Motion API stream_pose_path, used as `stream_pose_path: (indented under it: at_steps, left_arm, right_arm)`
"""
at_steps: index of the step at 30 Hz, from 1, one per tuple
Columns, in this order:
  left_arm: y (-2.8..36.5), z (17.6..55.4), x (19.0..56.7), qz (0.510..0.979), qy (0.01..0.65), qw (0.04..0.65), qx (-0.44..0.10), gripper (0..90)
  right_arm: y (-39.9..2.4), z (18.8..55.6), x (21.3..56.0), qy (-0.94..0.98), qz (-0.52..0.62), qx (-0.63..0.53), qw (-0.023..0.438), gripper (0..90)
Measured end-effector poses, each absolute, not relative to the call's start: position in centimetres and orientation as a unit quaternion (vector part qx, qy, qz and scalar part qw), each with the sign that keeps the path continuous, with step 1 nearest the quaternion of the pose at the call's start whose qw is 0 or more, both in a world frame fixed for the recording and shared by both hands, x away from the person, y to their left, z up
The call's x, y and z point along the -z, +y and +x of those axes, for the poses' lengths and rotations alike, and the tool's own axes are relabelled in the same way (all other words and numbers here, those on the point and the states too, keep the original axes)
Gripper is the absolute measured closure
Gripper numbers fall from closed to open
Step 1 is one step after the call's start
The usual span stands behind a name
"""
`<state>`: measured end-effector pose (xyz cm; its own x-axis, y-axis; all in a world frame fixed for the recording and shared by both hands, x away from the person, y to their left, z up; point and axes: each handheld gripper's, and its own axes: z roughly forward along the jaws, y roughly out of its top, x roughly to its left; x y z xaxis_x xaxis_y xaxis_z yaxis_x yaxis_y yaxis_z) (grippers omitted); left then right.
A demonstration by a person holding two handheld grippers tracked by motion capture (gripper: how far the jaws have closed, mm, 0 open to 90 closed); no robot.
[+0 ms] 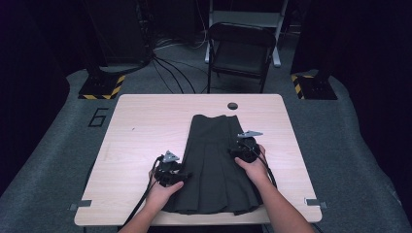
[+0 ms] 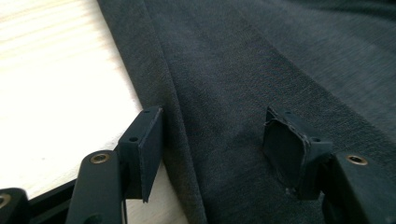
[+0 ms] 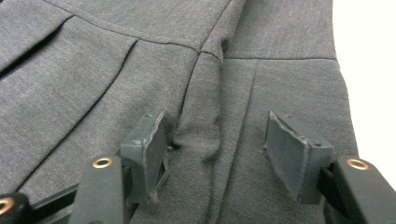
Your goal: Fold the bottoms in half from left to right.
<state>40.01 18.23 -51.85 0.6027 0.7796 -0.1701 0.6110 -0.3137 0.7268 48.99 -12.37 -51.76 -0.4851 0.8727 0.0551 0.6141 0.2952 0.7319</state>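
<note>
A dark grey pleated skirt point(image 1: 214, 165) lies flat down the middle of the tabletop point(image 1: 141, 131), its long axis running from the near edge, where the wide hem almost reaches the table's lip, toward the far edge, where the narrow waistband stops just short of a round cable hole point(image 1: 232, 106). That lengthwise lie is what the next move hangs on, I think: each hand stands at one long side of the cloth, so each claw has its own edge directly beneath it.

The left gripper point(image 1: 167, 171) sits over the skirt's left edge, nearer the hem. In the left gripper view its jaws stand apart and straddle that edge: one pad point(image 2: 144, 149) is over bare wood, the other point(image 2: 287, 149) over fabric, with the folded border point(image 2: 187, 140) running between them. Nothing is pinched.

The right gripper point(image 1: 247, 145) is over the right side, farther up toward the waist. In the right gripper view its jaws are also apart, tips down on the cloth either side of a raised pleat ridge point(image 3: 201, 140) below the waistband seam point(image 3: 140, 39); the pads do not press on it.

Nothing stands in the way on the table. A folding chair point(image 1: 241, 51) and floor cables point(image 1: 170, 70) lie well beyond the far edge. To my eye the left claw is better placed for a clean bite on an edge; the right would catch only a pleat.
</note>
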Motion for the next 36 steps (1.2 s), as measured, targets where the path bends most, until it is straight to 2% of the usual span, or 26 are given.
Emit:
stream_pose_path:
  at_steps: [1,2,8,11,14,16,21,36]
  left_arm:
    - [18.1,40.0,51.9,0.803,0.433,0.395,-0.109,39.6]
    - [17.9,39.9,52.0,0.8,0.435,0.397,-0.114,42.1]
    - [17.7,40.0,52.0,0.809,0.416,0.402,-0.107,57.8]
    - [17.8,40.1,52.0,0.81,0.414,0.403,-0.103,66.7]
    - [17.6,40.0,51.9,0.803,0.421,0.409,-0.107,77.0]
    - [17.7,40.1,51.8,0.806,0.418,0.405,-0.109,80.6]
    - [18.2,39.9,51.3,0.808,0.419,0.397,-0.116,82.7]
    - [25.5,38.7,49.2,0.811,0.438,0.364,-0.134,82.9]
  right_arm:
    - [-12.3,48.9,51.8,0.782,0.476,-0.363,0.176,42.9]
    - [-12.3,48.8,51.8,0.781,0.476,-0.369,0.163,50.2]
    - [-12.3,48.5,52.1,0.778,0.47,-0.385,0.163,58.0]
    - [-12.0,48.3,52.0,0.781,0.464,-0.385,0.165,66.4]
    - [-11.7,48.2,51.9,0.781,0.466,-0.382,0.164,71.0]
    - [-11.6,48.3,51.7,0.784,0.463,-0.38,0.164,74.4]
    - [-11.4,48.6,51.3,0.792,0.455,-0.374,0.159,80.4]
    - [-5.2,48.1,50.9,0.807,0.429,-0.384,0.132,80.8]
